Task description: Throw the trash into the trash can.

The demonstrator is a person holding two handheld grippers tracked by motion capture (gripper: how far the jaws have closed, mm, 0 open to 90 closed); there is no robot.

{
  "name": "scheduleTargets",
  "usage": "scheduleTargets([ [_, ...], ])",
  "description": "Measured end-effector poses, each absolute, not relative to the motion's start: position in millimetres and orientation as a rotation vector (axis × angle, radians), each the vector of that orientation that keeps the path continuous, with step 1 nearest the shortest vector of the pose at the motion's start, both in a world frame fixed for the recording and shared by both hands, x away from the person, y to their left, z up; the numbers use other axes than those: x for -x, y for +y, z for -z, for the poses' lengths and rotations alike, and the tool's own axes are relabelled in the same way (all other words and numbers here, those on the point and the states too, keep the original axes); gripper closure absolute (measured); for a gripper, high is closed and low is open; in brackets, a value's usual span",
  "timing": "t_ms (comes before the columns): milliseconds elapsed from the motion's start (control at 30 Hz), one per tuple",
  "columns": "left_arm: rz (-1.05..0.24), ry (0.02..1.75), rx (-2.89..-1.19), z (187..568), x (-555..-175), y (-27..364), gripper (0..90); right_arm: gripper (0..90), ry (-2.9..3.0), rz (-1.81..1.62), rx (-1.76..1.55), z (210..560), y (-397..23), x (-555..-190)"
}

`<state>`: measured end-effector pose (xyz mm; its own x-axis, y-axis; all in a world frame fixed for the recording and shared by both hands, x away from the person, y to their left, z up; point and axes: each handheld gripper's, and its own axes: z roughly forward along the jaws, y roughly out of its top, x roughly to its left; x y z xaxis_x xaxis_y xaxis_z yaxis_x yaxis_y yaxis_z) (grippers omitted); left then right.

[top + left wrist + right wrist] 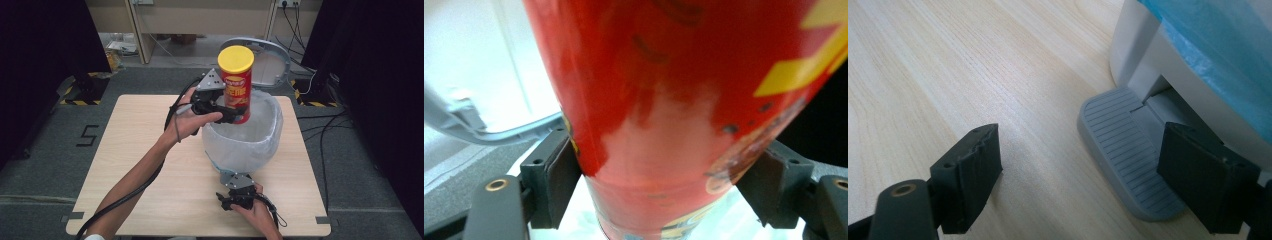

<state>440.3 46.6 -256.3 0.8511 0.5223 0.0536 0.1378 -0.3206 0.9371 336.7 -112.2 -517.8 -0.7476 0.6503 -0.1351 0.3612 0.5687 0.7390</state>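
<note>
Left gripper (231, 116) pinches the red chip can (237, 85) low on its body, both pads pressed against its sides, and holds it upright above the open mouth of the pedal bin (270, 131). That bin, lined with a pale bag, stands toward the far right of the table (140, 165), its grey lid (272, 60) tipped up behind the can. Right gripper (235, 199) sits near the table's near edge with its jaws spread, nothing between them, one jaw over the grey pedal (1128, 150) at the bin's foot. By my reading, fetching the can and opening the bin are done; lowering the can in, letting go and shutting the lid remain.
</note>
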Motion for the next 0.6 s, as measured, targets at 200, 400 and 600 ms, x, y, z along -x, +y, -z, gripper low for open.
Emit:
scheduleTargets([
  [200,-0.390,0.494,-1.905,262,-442,40,23.7,17.7,2.410,-1.007,-0.817,518,-112,-337],
  [400,-0.377,0.503,-1.910,265,-446,39,23.5,17.7,2.411,-1.007,-0.814,518,-112,-337],
  [600,-0.368,0.503,-1.900,268,-448,41,22.7,17.7,2.412,-1.005,-0.809,518,-113,-337],
])
